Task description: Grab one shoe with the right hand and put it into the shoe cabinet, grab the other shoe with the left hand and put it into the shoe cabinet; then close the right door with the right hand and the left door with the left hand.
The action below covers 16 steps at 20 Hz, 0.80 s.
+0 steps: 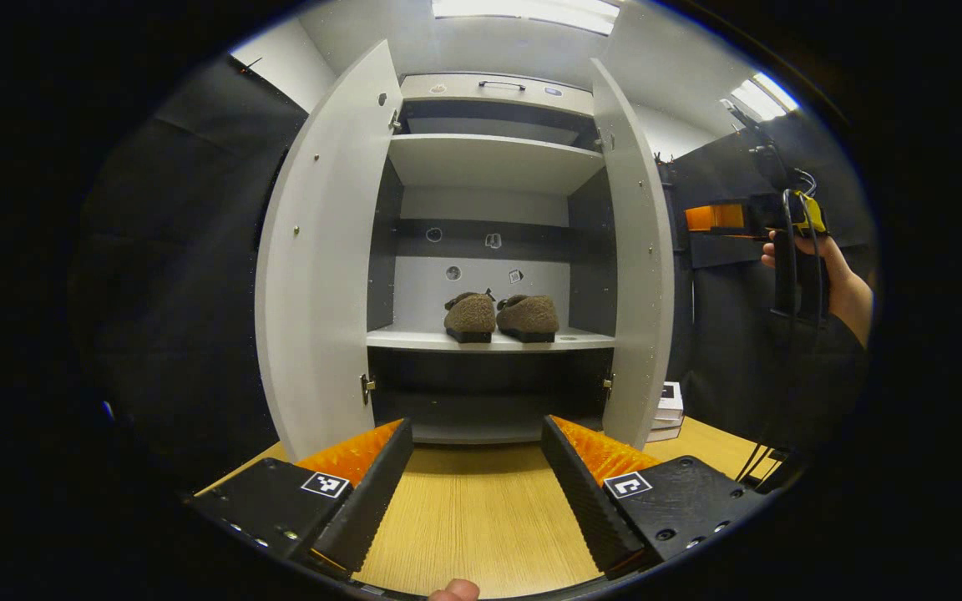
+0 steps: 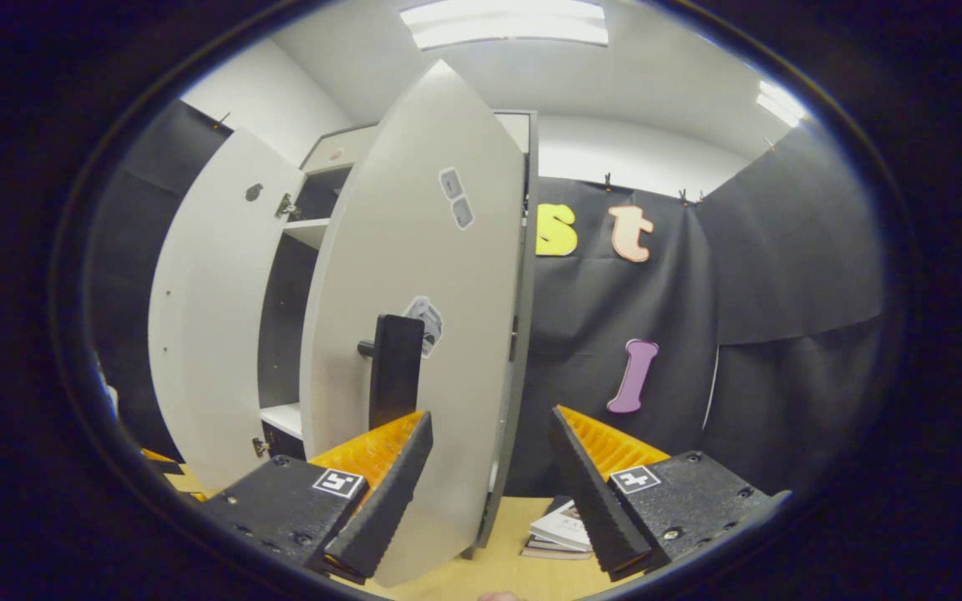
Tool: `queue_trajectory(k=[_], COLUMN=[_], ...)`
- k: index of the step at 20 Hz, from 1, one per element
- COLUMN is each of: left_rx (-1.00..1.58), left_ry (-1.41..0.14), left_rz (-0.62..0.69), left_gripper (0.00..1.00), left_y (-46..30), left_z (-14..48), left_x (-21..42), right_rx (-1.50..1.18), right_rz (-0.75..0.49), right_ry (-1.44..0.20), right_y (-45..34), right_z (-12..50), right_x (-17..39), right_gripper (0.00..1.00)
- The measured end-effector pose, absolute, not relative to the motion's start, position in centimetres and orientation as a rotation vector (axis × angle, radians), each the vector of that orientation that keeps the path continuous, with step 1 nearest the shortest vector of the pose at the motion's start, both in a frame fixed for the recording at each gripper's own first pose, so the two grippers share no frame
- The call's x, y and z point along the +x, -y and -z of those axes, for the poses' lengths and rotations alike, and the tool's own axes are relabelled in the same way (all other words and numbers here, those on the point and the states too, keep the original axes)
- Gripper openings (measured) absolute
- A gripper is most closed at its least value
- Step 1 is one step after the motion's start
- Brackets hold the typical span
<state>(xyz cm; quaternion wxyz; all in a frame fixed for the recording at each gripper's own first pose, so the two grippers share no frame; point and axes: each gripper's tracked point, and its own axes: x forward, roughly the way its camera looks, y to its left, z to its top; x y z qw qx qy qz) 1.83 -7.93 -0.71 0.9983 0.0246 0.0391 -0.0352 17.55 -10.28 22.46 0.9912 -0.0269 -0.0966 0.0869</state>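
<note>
The right gripper [image 2: 489,492] is being held with its fingers spread and nothing between them, just outside the right door [image 2: 414,334], whose outer face is being viewed edge-on. A dark upright handle [image 2: 395,371] is being carried on that face, just above the gripper's nearer finger; no contact is being made with it yet. The left gripper [image 1: 473,484] is likewise being held released and empty, low over the wooden floor [image 1: 473,517], facing the open shoe cabinet [image 1: 489,159]. Both shoes [image 1: 501,317] are already being kept side by side on the middle shelf [image 1: 581,340], so closing is judged to be what is left.

The doors are being judged as stiff, light panels swinging freely on hinges; little force is likely being called for. The right door is best being taken at the handle or pushed flat near its free edge, well away from the hinges. The smooth face is likely being slippery under a finger, so a slow push is being advised. The left door [image 1: 322,267] is standing wide open. A stack of books [image 2: 560,530] is lying just beside the cabinet's foot.
</note>
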Motion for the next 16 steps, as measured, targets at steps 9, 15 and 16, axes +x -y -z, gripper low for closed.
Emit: queue_trajectory(k=[9, 15, 16], left_rx=[0.049, 0.046, 0.043], left_ry=[-0.071, -0.051, -0.048], left_rz=[0.032, 0.045, 0.056], left_gripper=[0.95, 0.95, 0.95], left_y=[7.0, 7.0, 7.3], left_z=[0.0, -2.0, -2.3], left_x=[1.0, 1.4, 1.2], right_rx=[-0.011, -0.015, -0.015], right_rz=[-0.238, -0.208, -0.197], right_ry=[0.186, 0.185, 0.182], right_y=[3.9, 4.4, 4.5], right_z=[-21.4, -19.8, -19.1], right_x=[20.2, 16.8, 16.1], right_gripper=[0.98, 0.98, 0.98])
